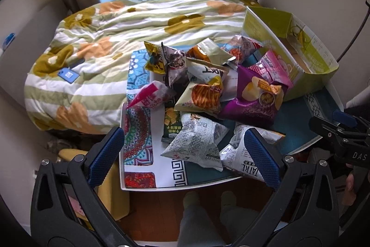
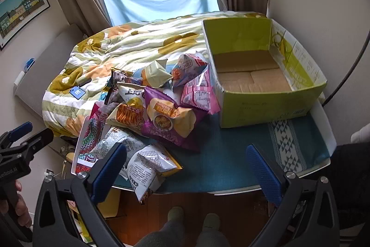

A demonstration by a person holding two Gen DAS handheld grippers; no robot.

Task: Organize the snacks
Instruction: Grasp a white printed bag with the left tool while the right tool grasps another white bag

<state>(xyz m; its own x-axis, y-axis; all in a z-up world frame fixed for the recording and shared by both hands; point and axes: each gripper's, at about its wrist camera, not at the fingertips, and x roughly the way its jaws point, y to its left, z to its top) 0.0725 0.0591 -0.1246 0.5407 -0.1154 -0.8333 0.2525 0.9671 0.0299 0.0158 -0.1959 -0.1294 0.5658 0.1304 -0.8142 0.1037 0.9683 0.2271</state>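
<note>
Several snack bags lie heaped on a small patterned table [image 1: 201, 175] [image 2: 231, 168]. Among them are a purple chip bag [image 1: 254, 96] [image 2: 171, 117], a pink bag [image 1: 275, 66] [image 2: 201, 94], a yellow bag of fries [image 1: 203, 96] [image 2: 129, 115] and two white printed bags [image 1: 196, 142] [image 2: 150, 168]. An open green cardboard box [image 1: 307, 75] [image 2: 266, 105] stands at the table's far right, with nothing inside it. My left gripper [image 1: 185, 154] is open above the near white bags. My right gripper [image 2: 187, 168] is open over the table's bare blue part, holding nothing.
A bed with a floral quilt [image 1: 104, 57] [image 2: 129, 50] lies behind the table, with a blue phone [image 1: 68, 74] [image 2: 77, 92] on it. A yellow object [image 1: 115, 191] sits left of the table. The person's feet [image 2: 194, 219] stand on the wooden floor below.
</note>
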